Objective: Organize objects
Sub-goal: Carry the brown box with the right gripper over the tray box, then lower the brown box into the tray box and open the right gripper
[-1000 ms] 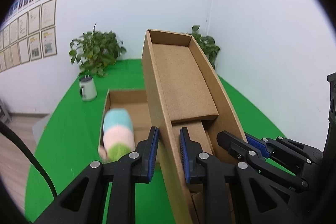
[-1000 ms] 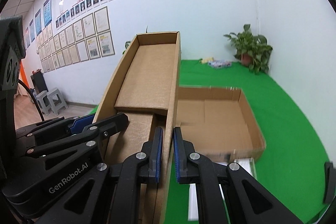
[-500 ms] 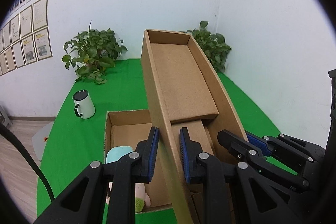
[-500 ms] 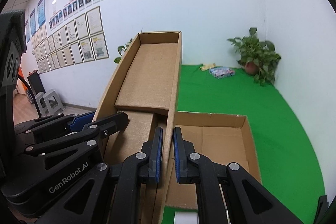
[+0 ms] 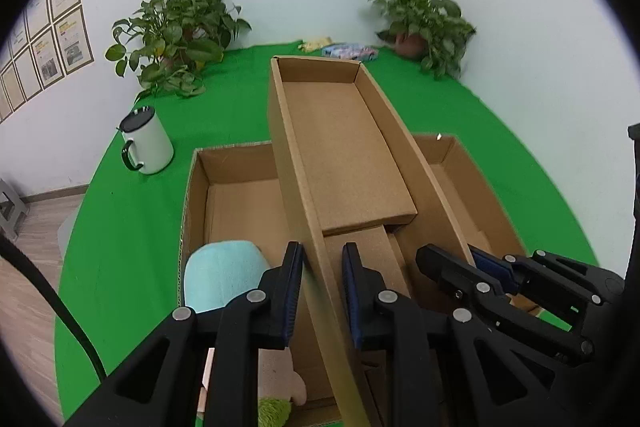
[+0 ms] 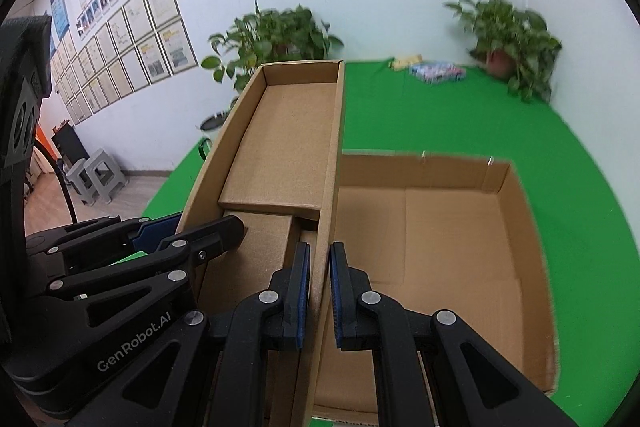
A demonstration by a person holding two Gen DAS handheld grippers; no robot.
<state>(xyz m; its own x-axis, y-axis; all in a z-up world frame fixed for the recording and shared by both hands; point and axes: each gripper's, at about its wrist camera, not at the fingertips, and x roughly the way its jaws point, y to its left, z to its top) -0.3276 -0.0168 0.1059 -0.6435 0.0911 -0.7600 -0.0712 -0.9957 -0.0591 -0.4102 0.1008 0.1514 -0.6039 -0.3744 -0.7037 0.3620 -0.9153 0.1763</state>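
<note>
— What does each claw hold?
— The left claw (image 5: 322, 285) pinches the narrow box's (image 5: 344, 147) left wall, the right claw (image 6: 319, 287) its right wall.
— And the box?
— Above the wide carton (image 6: 516, 227) holding a plush toy (image 5: 222, 277), on the green table (image 5: 120, 227).

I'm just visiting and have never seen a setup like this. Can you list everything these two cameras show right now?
Narrow cardboard tray: 1, brown, held above the big box by both claws.
Big cardboard box: 1, brown, open, on the green cloth.
Plush toy: 1, pastel blue, pink and green, inside the big box.
Mug: 1, white, black lid, left of the box.
Potted plants: 2, green, by the wall.
Green cloth: 1, covers the table.
Left claw: black, clamped on the tray's left wall.
Right claw: black, clamped on its right wall.
</note>
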